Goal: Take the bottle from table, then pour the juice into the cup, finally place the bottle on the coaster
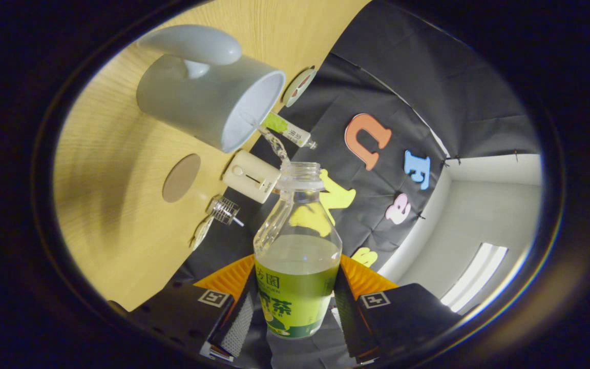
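1. Both of my fingers (295, 302) press on the bottle (297, 256), one on each side of its green label, so I am gripping it firmly between them.
2. I hold the bottle tilted, its open mouth pointing toward the cup (208, 100) ahead of me.
3. Pale green juice (297, 253) fills the lower part of the bottle; the upper part is clear.
4. A thin stream of liquid (274, 143) runs between the bottle's mouth and the cup's rim, reaching the white inside of the cup.
5. The cup is grey with a large handle and stands on the wooden table (121, 215); its open mouth faces the bottle.
6. A round brown coaster (181, 178) lies flat on the table near the cup, apart from it and bare.
7. Just beside the coaster, at the table's far edge, sit a cream box-shaped device (251, 176) and a small clear glass item with a metal tip (225, 210).
8. A green-and-white tube (289, 129) lies beyond the cup's rim, and a round disc (299, 86) rests near it against the booth's wall.
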### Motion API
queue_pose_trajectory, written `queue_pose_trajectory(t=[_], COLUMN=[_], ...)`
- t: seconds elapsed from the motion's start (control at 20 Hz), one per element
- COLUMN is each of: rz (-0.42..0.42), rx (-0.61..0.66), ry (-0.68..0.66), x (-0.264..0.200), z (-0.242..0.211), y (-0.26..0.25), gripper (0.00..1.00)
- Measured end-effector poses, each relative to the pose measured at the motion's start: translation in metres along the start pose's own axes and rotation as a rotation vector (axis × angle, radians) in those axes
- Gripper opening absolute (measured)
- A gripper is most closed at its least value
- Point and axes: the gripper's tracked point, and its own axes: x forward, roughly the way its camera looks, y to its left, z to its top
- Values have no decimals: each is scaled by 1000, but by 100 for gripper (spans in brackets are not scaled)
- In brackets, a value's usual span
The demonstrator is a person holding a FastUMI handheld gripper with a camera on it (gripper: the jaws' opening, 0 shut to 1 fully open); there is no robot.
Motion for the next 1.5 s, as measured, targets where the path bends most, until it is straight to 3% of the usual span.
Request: queue_pose_trajectory(t=[0.7,1.5], rz=[-28,-67], rx=[-122,-189], ry=[-42,-30], x=[-1,5], z=[13,-4], y=[-11,-63], gripper=[78,78])
